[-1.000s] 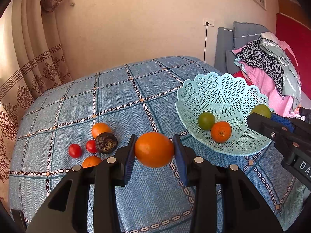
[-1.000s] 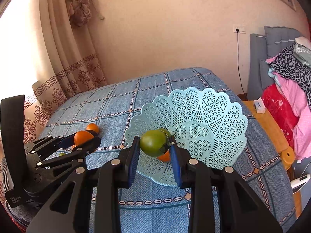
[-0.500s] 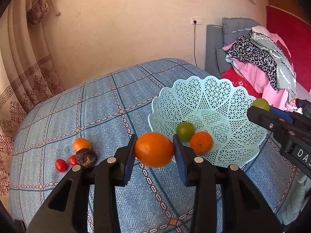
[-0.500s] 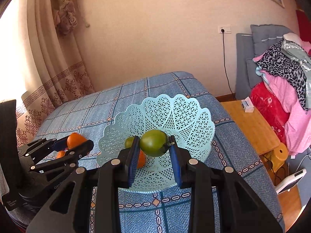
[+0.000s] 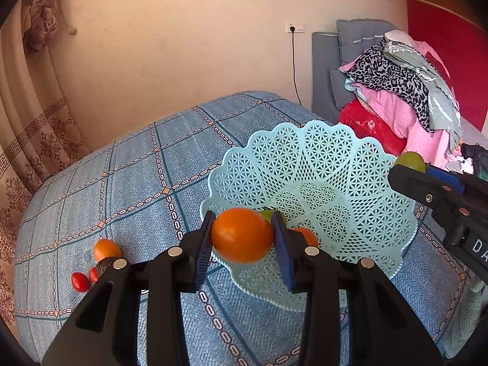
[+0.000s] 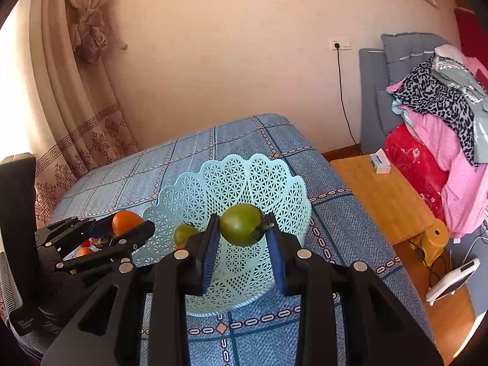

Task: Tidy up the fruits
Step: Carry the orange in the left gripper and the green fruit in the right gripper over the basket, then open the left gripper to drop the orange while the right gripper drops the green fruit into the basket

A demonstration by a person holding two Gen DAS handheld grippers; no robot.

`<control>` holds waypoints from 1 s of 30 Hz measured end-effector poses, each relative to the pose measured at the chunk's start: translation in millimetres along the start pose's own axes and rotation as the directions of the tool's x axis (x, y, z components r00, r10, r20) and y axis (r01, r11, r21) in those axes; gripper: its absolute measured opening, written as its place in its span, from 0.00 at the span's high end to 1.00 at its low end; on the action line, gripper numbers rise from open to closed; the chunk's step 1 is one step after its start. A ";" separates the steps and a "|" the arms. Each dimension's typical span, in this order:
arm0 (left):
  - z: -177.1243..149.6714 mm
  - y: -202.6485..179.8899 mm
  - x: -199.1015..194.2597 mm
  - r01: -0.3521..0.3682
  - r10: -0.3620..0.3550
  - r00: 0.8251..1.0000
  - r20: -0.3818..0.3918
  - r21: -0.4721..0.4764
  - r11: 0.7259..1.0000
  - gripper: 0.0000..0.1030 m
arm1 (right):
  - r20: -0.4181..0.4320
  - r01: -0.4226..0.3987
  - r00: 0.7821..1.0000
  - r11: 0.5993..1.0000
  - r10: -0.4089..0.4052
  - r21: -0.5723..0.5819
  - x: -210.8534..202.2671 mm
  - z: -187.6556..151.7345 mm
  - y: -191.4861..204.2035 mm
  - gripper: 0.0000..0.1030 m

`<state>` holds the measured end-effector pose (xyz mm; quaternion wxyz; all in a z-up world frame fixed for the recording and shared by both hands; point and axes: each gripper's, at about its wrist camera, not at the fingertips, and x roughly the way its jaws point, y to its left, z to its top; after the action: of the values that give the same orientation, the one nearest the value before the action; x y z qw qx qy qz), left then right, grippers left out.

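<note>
White letters "DA" show on the black body of the right gripper (image 5: 410, 164) at the edge of the left wrist view; the small print on the left unit's side is too blurred to read. The left gripper (image 5: 243, 235) is clamped on a smooth, glossy orange (image 5: 242, 234) held over the near rim of the pale blue lattice basket (image 5: 320, 164). The right gripper's jaws pinch a green tomato (image 6: 242, 224) above the basket's bowl, where another green fruit (image 6: 184, 234) lies. On the checked blue tablecloth (image 5: 128, 189), a second orange (image 5: 106, 249) and cherry tomatoes (image 5: 80, 282) sit together.
</note>
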<state>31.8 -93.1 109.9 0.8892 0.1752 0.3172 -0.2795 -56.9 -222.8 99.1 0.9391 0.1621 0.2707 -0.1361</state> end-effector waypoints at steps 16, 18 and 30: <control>13.7 -11.6 29.8 0.034 -0.034 0.999 -0.032 0.013 0.999 0.63 | -0.001 0.011 1.000 1.000 -0.011 0.019 13.5 7.8 -10.4 0.70; 14.5 -12.1 32.3 0.041 -0.041 0.998 -0.037 0.009 0.999 0.63 | -0.003 0.012 1.000 1.000 -0.011 0.021 14.9 8.4 -10.9 0.70; 15.5 0.4 34.6 0.052 -0.053 0.998 -0.034 -0.043 0.998 0.34 | -0.002 0.020 1.000 0.998 -0.020 0.054 20.3 11.6 -14.4 0.65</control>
<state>61.5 -113.7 98.5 0.8792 0.1530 0.3432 -0.2930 -39.8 -243.8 93.9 0.9328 0.1845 0.2691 -0.1528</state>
